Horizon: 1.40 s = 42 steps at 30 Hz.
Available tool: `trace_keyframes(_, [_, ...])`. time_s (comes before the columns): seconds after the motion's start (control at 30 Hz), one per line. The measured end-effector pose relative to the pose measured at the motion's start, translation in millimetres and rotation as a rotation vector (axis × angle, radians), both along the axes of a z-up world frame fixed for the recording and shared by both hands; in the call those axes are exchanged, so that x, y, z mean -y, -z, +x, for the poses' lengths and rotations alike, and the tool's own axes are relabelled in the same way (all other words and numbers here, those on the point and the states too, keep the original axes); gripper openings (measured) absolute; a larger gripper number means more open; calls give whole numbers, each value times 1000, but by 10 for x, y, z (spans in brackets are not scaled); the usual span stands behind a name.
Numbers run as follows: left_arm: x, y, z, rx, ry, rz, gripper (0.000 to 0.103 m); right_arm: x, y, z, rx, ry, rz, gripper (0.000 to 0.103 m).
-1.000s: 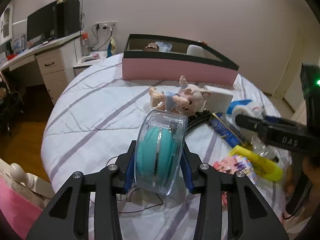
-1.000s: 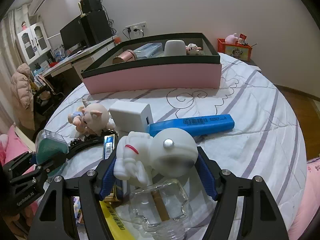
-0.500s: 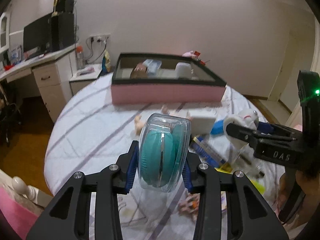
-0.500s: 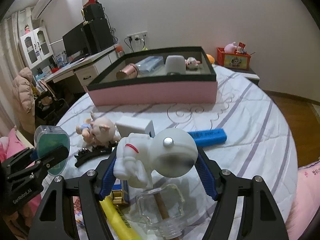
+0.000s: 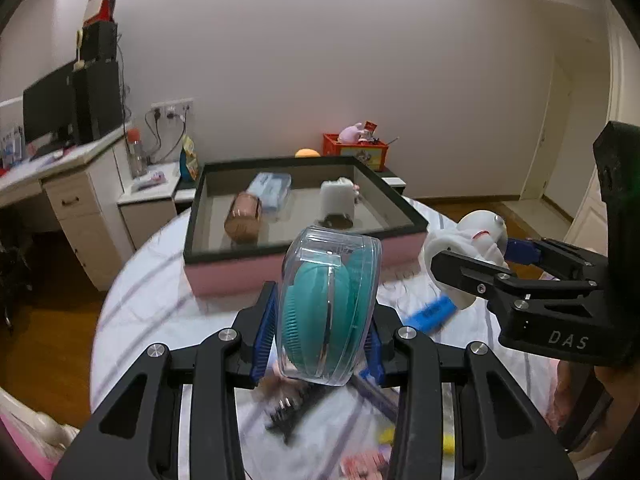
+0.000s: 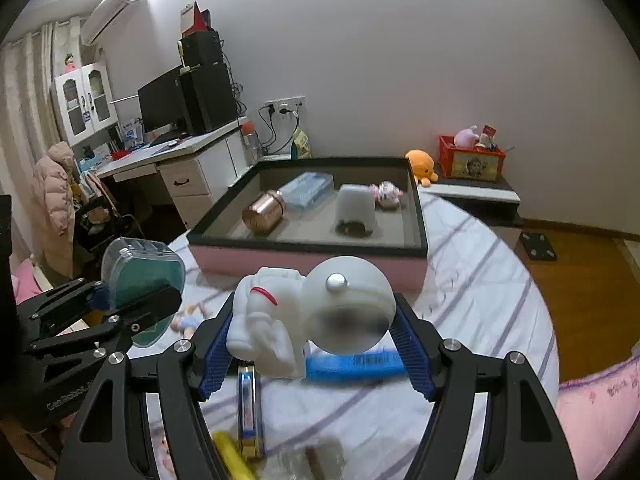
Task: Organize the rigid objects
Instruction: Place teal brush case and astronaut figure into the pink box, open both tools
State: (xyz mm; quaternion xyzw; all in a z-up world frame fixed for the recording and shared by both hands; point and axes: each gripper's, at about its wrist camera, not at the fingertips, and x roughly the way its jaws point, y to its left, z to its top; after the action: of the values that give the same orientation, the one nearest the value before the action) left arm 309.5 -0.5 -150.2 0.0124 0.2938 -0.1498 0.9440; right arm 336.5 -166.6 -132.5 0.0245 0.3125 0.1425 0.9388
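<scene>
Both grippers have come up off the bed since 1 s ago; pink tray now sits lower in both views & its inside shows more.

Left gripper [image 5: 320, 320]: fingers [image 5: 264, 328] narrow, blue pads clamped on clear case w/ teal brush [image 5: 330, 308], held upright on edge, above the bed [image 5: 160, 300], near side of the pink tray [image 5: 304, 216] & short of its front wall.

Right gripper [image 6: 316, 344]: fingers [image 6: 412, 352] wider, closed on white astronaut figure [image 6: 312, 316], lying sideways, round helmet to the right. Also near side of tray, in the air, not over it.

In left wrist view the right gripper [image 5: 492, 260] w/ astronaut [image 5: 476, 240] is right of the tray's front corner; in right wrist view the left gripper [image 6: 120, 304] w/ case [image 6: 140, 276] is left of the tray's front corner.

Inside tray: copper cup [image 6: 264, 212] on its side at left, clear blue box [image 6: 308, 190] behind it, white box-like item [image 6: 356, 208] mid-right, small pig toy [image 6: 386, 194] toward the back right.

On bed, near side of tray: blue bar [image 6: 356, 364], pig figure [image 6: 188, 320], yellow tube [image 6: 232, 456], black clip [image 5: 288, 412] — blurred.
</scene>
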Motion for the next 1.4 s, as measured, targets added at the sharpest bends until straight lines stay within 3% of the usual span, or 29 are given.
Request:
trace_keyframes(0.23, [100, -266, 506, 27, 14, 34, 39, -14, -122, 452, -3, -21, -8, 72])
trace_keyframes(0.37, [150, -286, 871, 4, 25, 55, 39, -60, -149, 805, -14, -26, -36, 72])
trace_keyframes(0.57, [197, -64, 1467, -88, 29, 74, 39, -50, 0, 1408, -85, -12, -69, 72])
trace_keyframes(0.73, [248, 292, 1850, -189, 24, 115, 39, -32, 264, 1727, -168, -9, -96, 72])
trace_keyframes(1.0, [292, 610, 2014, -260, 18, 146, 39, -22, 531, 1924, -228, -10, -128, 73])
trace_keyframes(1.2, [210, 543, 1965, -220, -26, 138, 40, -33, 510, 1939, -213, -9, -139, 78])
trace_keyframes(1.33, [142, 501, 1906, -230, -30, 109, 55, -10, 441, 1881, -199, 1, -117, 81])
trace_keyframes(1.4, [94, 428, 1814, -207, -45, 89, 71, 12, 371, 1809, -183, 11, -110, 81])
